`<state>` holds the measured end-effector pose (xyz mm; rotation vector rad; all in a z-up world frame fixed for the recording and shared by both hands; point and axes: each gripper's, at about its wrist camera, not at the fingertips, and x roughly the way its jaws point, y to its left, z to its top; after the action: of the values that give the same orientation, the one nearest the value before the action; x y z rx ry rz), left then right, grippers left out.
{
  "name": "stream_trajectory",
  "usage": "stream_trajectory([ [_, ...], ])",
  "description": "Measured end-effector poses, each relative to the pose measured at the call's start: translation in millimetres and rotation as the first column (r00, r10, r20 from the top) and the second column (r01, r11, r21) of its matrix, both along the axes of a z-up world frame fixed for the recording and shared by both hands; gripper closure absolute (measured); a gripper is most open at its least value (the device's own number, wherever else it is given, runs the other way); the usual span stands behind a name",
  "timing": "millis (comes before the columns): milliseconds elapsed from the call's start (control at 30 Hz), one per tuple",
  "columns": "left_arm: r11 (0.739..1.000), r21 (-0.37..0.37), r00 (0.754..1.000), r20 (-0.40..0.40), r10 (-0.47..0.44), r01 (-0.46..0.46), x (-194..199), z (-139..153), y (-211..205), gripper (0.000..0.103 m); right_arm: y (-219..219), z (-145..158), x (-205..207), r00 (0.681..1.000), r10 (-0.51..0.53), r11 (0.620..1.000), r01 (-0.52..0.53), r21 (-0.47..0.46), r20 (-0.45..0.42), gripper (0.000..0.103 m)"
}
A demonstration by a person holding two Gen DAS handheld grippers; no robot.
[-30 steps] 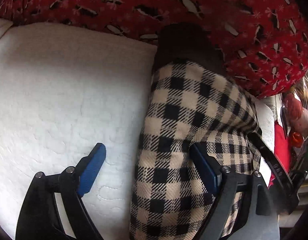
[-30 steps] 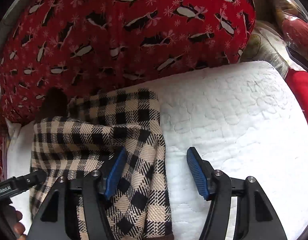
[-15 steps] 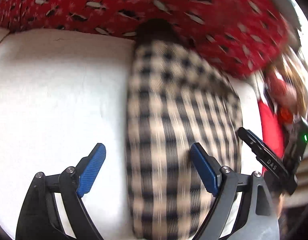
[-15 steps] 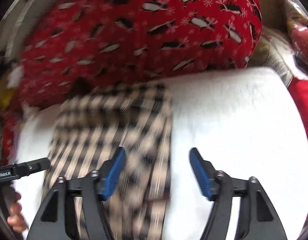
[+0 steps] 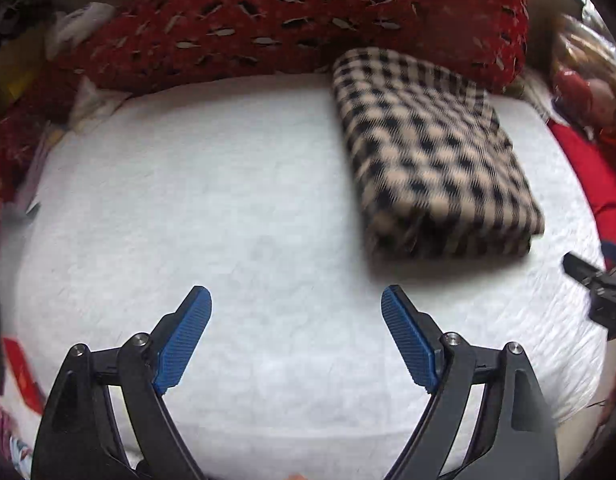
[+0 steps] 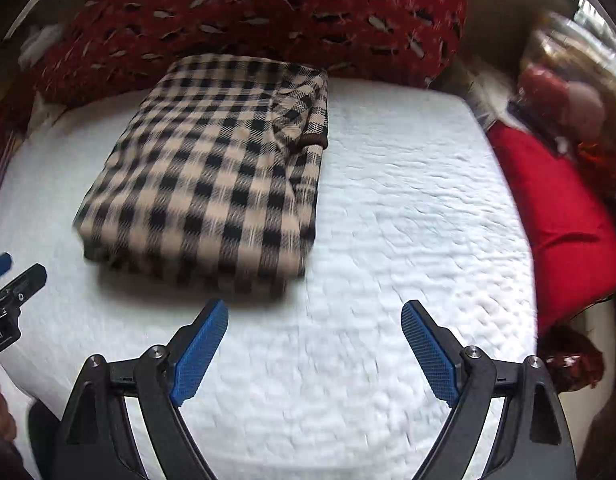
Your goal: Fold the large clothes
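Note:
A black-and-beige checked garment (image 5: 432,156) lies folded into a thick rectangle on the white quilted bed (image 5: 211,208), its far end against a red patterned pillow (image 5: 308,20). It also shows in the right wrist view (image 6: 215,176), with a brown cuff (image 6: 314,141) at its right edge. My left gripper (image 5: 295,332) is open and empty, above the bed to the near left of the garment. My right gripper (image 6: 314,344) is open and empty, just near of the garment's right corner. Each gripper shows at the edge of the other's view.
The red pillow with a penguin print (image 6: 267,12) runs along the bed's far side. A plain red cushion (image 6: 564,220) and clutter lie at the right edge. Papers and red fabric (image 5: 23,120) lie at the left edge.
Both grippers have pulled back and up from the garment, which they were touching a second ago. The garment now lies whole in view, folded flat on the bed.

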<state>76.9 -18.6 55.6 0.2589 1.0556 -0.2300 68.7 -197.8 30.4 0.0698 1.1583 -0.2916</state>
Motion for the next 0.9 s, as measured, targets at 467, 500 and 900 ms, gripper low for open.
stream_trajectory([
  [467,0.998,-0.026,0.999,-0.006,-0.050,0.050,-74,-1,37,0.015,54,27,-60,0.997,0.017,1.000,-0.016,-0.017,0.081,0.013],
  [500,0.998,-0.029,0.999,-0.001,-0.050,0.050,-75,1,37,0.015,56,27,-62,0.997,0.019,1.000,-0.018,-0.017,0.080,0.013],
  [900,0.995,-0.074,0.998,0.025,-0.065,0.067,-94,10,31,0.015,60,36,-82,0.993,0.012,0.998,-0.006,-0.058,0.113,0.013],
])
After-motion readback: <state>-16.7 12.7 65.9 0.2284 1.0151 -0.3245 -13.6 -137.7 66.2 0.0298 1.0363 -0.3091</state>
